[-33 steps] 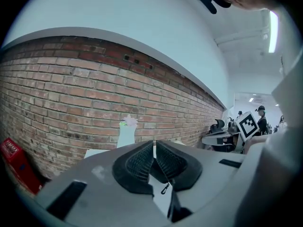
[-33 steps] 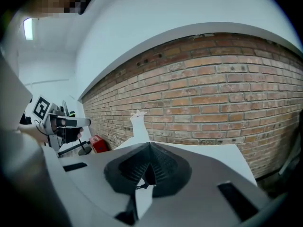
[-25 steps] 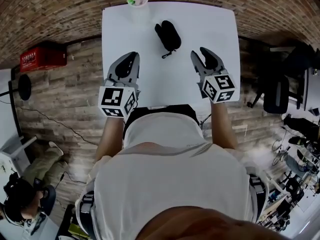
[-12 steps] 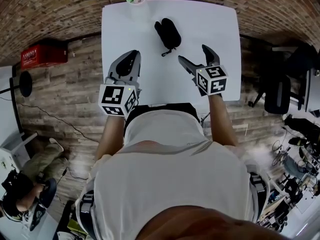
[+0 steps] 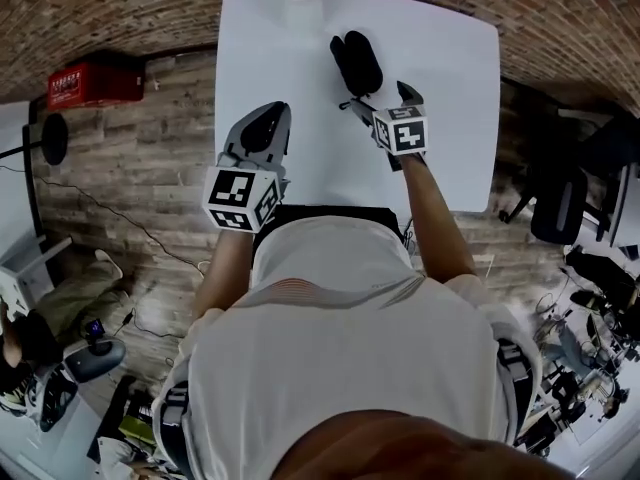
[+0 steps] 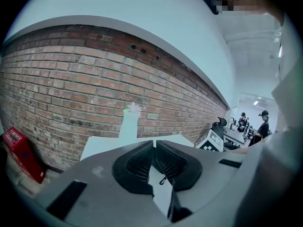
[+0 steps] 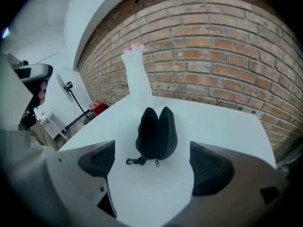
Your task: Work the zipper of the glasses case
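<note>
Two changes: right claw point(image 5: 380, 100) just opened wide and dropped close to glasses case point(image 5: 357, 63); zipper pull point(image 7: 156, 162) ahead, untouched. Left claw point(image 6: 155, 160) pinched together, empty. Grasp likely next.

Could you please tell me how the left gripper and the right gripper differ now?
The left gripper is shut, jaws together; the right gripper stands wide open, its jaws having just been opening, nothing between them. The left gripper hangs near the front edge of the table, far from the glasses case; the right gripper sits close before it. Both hold nothing.
</note>
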The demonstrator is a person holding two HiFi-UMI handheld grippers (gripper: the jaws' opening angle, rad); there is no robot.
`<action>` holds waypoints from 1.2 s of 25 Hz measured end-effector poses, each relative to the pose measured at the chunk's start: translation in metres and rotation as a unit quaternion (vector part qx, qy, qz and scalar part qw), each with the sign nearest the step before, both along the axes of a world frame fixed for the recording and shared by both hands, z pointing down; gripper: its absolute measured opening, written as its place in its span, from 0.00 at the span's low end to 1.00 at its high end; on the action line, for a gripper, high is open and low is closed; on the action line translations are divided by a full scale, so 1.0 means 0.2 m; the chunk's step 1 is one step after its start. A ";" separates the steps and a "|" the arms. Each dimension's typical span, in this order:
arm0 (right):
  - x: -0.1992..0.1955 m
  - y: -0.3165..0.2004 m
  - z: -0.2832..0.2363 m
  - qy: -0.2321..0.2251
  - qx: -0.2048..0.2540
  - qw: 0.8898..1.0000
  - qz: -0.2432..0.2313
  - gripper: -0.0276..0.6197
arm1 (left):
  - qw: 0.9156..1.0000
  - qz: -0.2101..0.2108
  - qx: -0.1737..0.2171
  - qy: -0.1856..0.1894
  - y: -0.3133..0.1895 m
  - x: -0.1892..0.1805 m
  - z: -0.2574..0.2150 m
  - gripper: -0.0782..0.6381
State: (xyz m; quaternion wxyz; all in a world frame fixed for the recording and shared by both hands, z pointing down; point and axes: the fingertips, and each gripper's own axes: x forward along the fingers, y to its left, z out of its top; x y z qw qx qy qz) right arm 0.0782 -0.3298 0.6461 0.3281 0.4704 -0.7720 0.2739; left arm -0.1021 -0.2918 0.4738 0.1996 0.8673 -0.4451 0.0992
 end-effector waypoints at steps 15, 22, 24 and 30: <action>-0.09 -0.18 0.39 0.050 -0.037 0.998 0.014 0.93 | 0.999 -0.020 -0.044 0.018 -0.07 -0.19 0.15 0.15; -0.05 -0.18 0.37 0.053 -0.041 0.998 0.021 0.81 | 0.998 -0.015 -0.059 0.025 -0.07 -0.19 0.18 0.15; -0.05 -0.18 0.34 0.052 -0.034 0.998 0.019 0.72 | 0.998 -0.013 -0.059 0.028 -0.07 -0.19 0.17 0.15; -0.05 -0.17 0.31 0.049 -0.023 0.998 0.016 0.55 | 0.998 -0.009 -0.058 0.028 -0.08 -0.16 0.18 0.15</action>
